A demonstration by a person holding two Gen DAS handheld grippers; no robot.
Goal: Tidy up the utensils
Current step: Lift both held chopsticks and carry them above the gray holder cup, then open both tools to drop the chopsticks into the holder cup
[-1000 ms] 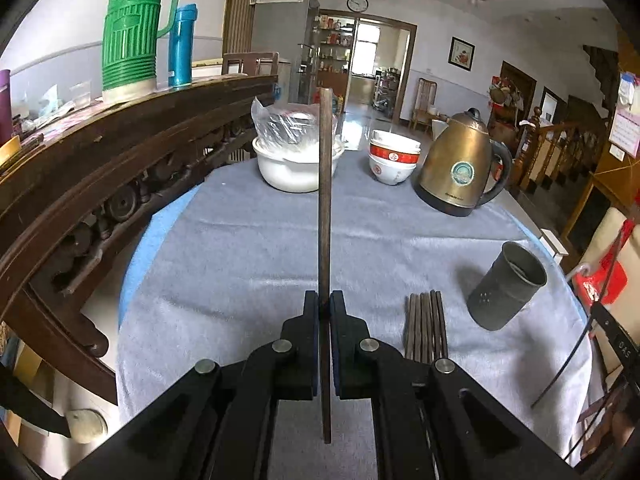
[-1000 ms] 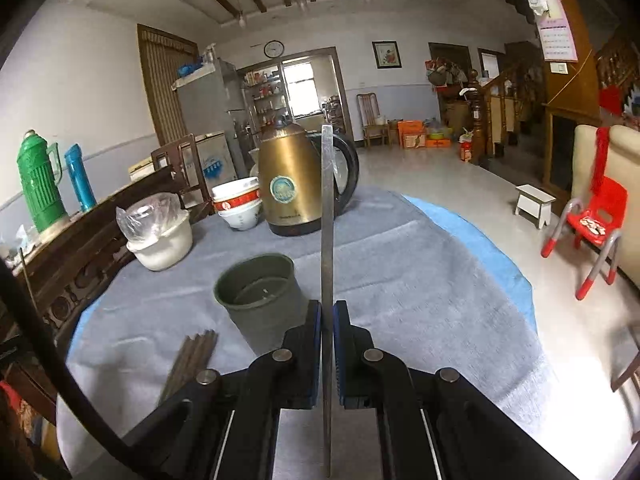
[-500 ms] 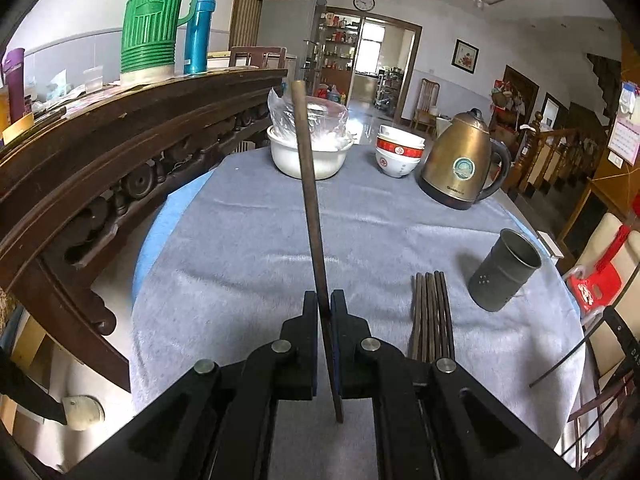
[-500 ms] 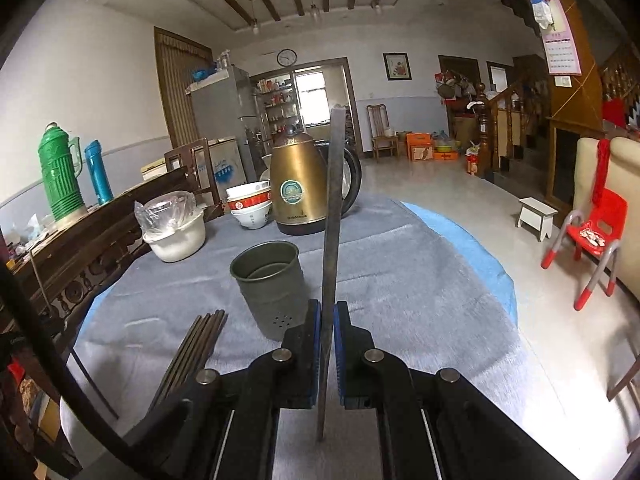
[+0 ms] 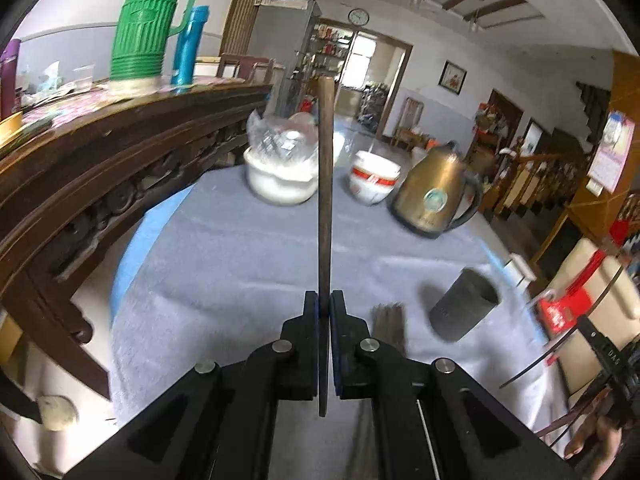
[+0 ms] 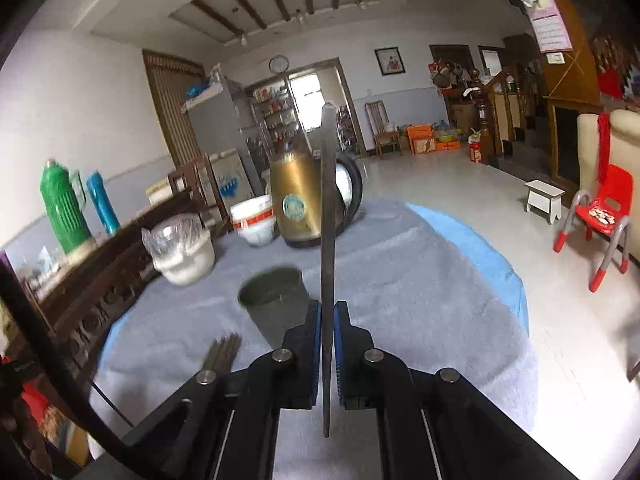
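Two tongs are in view, one per wrist camera, and each is clamped on exactly one chopstick. The left tongs [image 5: 324, 312] have their jaws pressed nearly together around a dark brown chopstick [image 5: 325, 184] that stands upright ahead of them, its lower end hanging below the jaws. The right tongs [image 6: 327, 320] are closed the same way on a grey-brown chopstick [image 6: 328, 216], also upright and running straight up from between the blue pads.

Just right of the left tongs, and just left of the right tongs, lies one bundle of loose chopsticks [image 5: 387, 326] flat on the grey cloth of the surface [image 5: 240, 264]; blur keeps me from counting them. Beyond the bundle stands one dark grey holder cup [image 6: 274, 300], upright, mouth open, close to the right tongs and a little left of them; from the left tongs it sits off to the right, apart from the bundle.

Farther ahead of both tongs, three vessels line the far side of the surface: one white pot covered with clear plastic [image 5: 280, 178], one stack of red-and-white bowls [image 5: 374, 182], and one brass-coloured kettle [image 5: 434, 200]. To the left of the left tongs runs a dark carved wooden sideboard [image 5: 100, 152], carrying one green thermos [image 5: 144, 24] and one blue flask [image 5: 188, 46].
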